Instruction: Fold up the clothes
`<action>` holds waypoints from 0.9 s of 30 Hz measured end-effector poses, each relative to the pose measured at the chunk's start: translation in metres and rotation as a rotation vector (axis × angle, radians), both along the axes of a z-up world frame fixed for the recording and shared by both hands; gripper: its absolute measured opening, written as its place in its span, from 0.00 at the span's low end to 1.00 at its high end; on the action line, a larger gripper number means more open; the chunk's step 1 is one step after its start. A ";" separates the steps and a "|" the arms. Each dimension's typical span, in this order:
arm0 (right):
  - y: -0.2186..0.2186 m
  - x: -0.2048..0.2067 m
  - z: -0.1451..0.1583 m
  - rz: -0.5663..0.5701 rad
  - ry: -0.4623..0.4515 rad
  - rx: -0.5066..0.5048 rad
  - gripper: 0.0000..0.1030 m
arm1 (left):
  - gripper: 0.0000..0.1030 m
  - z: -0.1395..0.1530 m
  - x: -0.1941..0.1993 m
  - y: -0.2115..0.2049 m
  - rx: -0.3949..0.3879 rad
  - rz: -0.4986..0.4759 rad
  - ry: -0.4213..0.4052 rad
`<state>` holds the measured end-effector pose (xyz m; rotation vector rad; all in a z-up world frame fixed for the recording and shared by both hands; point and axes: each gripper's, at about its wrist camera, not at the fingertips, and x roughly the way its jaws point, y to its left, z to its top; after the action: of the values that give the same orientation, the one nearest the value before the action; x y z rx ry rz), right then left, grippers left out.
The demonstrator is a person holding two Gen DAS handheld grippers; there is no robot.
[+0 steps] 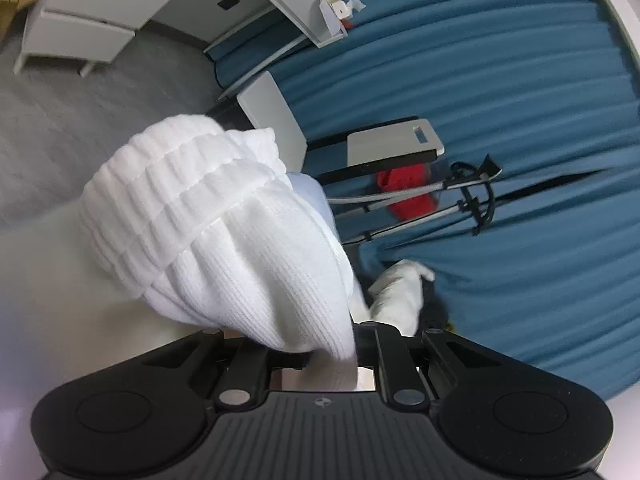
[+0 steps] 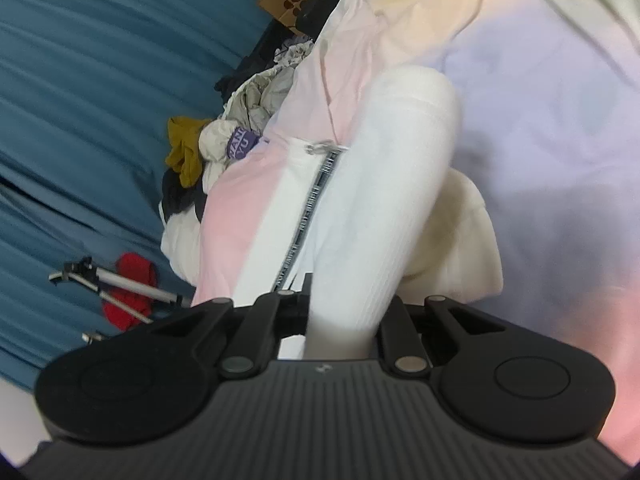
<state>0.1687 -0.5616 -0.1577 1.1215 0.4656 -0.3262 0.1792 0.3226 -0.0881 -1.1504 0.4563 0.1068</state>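
Stretching straight ahead from each clamp, the white knit garment [image 1: 224,240] was pinched by both the left gripper [image 1: 352,356] and the right gripper [image 2: 344,320].

white garment [image 1: 224,240]: knitted cloth, ribbed in fine rows, soft and matt
left gripper [image 1: 354,354]: black plastic, matt, its base grooved
right gripper [image 2: 344,320]: black plastic, matt, ribbed base, dull metal rivets
zip jacket [image 2: 248,216]: smooth pale pink and white cloth with metal zip teeth
curtain [image 1: 500,80]: blue cloth, matt, in soft folds
paper bag [image 2: 286,6]: brown paper, dull
tripod [image 2: 120,286]: silvery metal tubes, slightly glossy
floor [image 1: 80,108]: grey, rough-looking
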 end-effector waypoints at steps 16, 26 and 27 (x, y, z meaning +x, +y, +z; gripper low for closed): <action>-0.016 -0.031 -0.033 0.001 0.038 0.046 0.13 | 0.47 0.001 -0.083 -0.024 0.242 -0.198 0.293; -0.023 -0.035 -0.028 0.007 -0.067 0.073 0.13 | 0.62 0.069 -0.144 -0.111 0.565 -0.274 0.198; -0.024 -0.034 -0.030 0.011 -0.065 0.079 0.13 | 0.64 0.073 -0.144 -0.125 0.600 -0.289 0.183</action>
<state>0.1343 -0.5857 -0.1879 1.2022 0.4301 -0.2634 0.0348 0.1974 -0.0152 -0.4809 0.6922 0.0887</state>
